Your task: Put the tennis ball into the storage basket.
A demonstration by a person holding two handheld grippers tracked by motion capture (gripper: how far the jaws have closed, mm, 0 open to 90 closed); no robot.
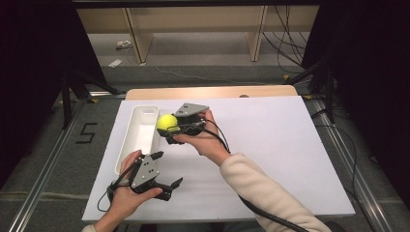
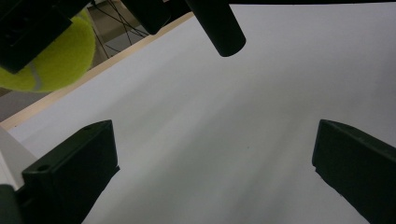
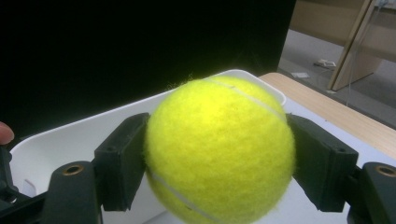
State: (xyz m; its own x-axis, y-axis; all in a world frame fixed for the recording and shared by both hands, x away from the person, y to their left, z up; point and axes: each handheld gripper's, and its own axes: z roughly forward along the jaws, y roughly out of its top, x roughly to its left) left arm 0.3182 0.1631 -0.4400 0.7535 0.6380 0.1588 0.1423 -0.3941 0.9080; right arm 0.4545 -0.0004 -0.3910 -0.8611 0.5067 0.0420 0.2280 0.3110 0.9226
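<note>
A yellow tennis ball (image 1: 167,122) is clamped between the jaws of my right gripper (image 1: 169,126), held just right of the long white tray (image 1: 135,140) and above the white table sheet. In the right gripper view the ball (image 3: 219,149) sits squeezed between both black pads, with the tray's rim (image 3: 93,122) behind it. My left gripper (image 1: 167,169) rests low near the table's front left, jaws wide apart with nothing between them. In the left gripper view its own gripper (image 2: 215,172) frames bare sheet, and the ball (image 2: 53,58) appears at upper left.
The white sheet (image 1: 270,145) covers a wooden table whose far edge (image 1: 212,92) shows. A black cable (image 1: 261,212) trails from the right gripper along the cream sleeve. Dark stands and wooden shelving legs stand on the floor beyond.
</note>
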